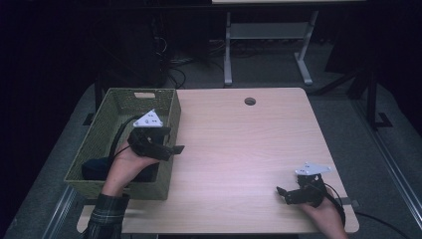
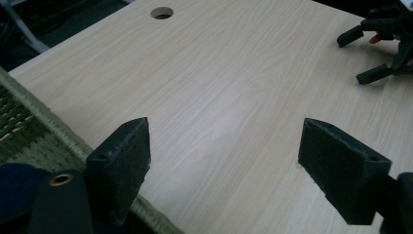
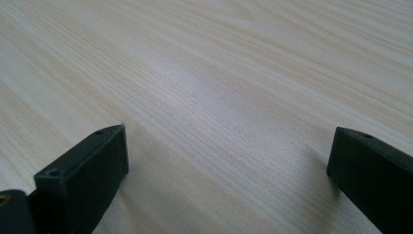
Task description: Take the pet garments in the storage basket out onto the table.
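A green woven basket [image 1: 118, 189] stands on the left part of a light wooden table [image 1: 239, 149]. A dark blue item [image 1: 94, 168] lies in its near end; what it is I cannot tell. My left gripper [image 1: 173, 139] hovers over the basket's right wall, pointing right, open and empty. In the left gripper view, the left gripper [image 2: 226, 131] frames bare wood, with the basket's rim [image 2: 44, 136] and the blue item [image 2: 14, 183] at lower left. My right gripper [image 1: 282, 195] rests near the table's front right edge, open and empty. The right gripper [image 3: 229, 134] looks along bare wood.
A round cable hole [image 1: 250, 101] sits in the table's far middle. The left gripper view shows that hole [image 2: 161, 12] too, and the right gripper [image 2: 353, 58] at upper right. Beyond the table stand a white desk frame [image 1: 228, 50] and cables on a dark floor.
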Tool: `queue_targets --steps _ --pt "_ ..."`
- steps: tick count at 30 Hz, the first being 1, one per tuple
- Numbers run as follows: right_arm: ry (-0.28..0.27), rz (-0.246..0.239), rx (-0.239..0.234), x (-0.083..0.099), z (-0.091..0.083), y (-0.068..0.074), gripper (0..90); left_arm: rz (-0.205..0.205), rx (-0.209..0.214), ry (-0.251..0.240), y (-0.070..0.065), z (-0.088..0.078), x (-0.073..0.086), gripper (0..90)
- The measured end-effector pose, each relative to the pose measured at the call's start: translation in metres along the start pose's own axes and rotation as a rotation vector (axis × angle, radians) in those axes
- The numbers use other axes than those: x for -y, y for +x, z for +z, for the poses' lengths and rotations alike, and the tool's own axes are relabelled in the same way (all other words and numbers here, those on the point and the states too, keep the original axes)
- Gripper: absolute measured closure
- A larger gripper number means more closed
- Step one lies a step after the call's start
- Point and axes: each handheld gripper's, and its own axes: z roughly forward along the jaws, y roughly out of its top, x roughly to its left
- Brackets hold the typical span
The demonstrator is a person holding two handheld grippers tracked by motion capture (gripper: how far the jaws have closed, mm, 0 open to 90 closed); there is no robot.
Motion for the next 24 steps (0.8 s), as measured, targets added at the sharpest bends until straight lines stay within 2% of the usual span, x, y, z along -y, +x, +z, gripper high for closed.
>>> queue_targets --steps 5,11,24 --pt "0.000 0.000 0.000 0.000 0.000 0.000 1.1 -0.030 -0.031 -0.011 0.009 -0.011 0.006 21.8" --pt "0.000 0.000 0.000 0.000 0.000 0.000 1.1 -0.042 -0.058 -0.001 0.018 -0.022 0.012 25.0" --pt "0.000 0.000 0.000 0.000 0.000 0.000 1.1 -0.066 -0.089 0.027 0.029 -0.039 0.025 33.4"
